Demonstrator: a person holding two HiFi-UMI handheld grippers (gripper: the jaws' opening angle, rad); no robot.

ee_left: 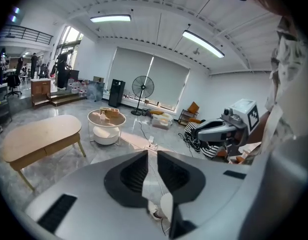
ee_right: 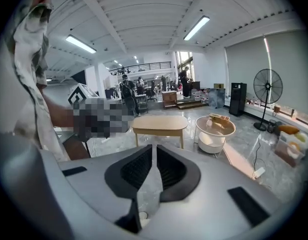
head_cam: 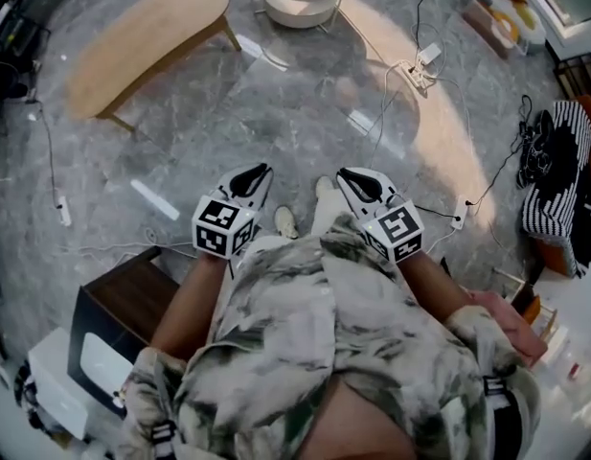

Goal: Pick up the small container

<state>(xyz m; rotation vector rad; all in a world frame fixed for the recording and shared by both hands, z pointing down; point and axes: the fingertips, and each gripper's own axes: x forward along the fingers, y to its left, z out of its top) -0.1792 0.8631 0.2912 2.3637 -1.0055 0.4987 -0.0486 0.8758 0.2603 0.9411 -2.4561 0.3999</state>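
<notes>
**Both grippers held off the floor, fingers together, nothing gripped**

Position. In the head view the person stands on a grey marble floor [head_cam: 276,113], holding both grippers in front of the torso. The left gripper [head_cam: 260,172] and the right gripper [head_cam: 351,176] sit side by side, near each other but apart. Both are tilted forward and down toward the floor. The person's shoes [head_cam: 286,222] show between and below them.

Fingers. In the left gripper view the left fingers [ee_left: 136,171] stand together, with only a thin slit of floor showing between them. Nothing is held. In the right gripper view the right fingers [ee_right: 168,169] are likewise closed to a narrow slit, with nothing between them.

Task item. The small container cannot be picked out with certainty in any view. A few small items [ee_left: 110,113] rest on a round surface [ee_left: 106,125] well ahead of the grippers, but they are too small to identify. Neither gripper is near that surface.

Surroundings. An oval table [head_cam: 147,36] stands left of the round surface. A fan [ee_left: 143,88] stands by the far blinds. Cables [head_cam: 400,103] trail across the floor to the right. A dark cabinet [head_cam: 132,300] stands just beside the person's left arm.
</notes>
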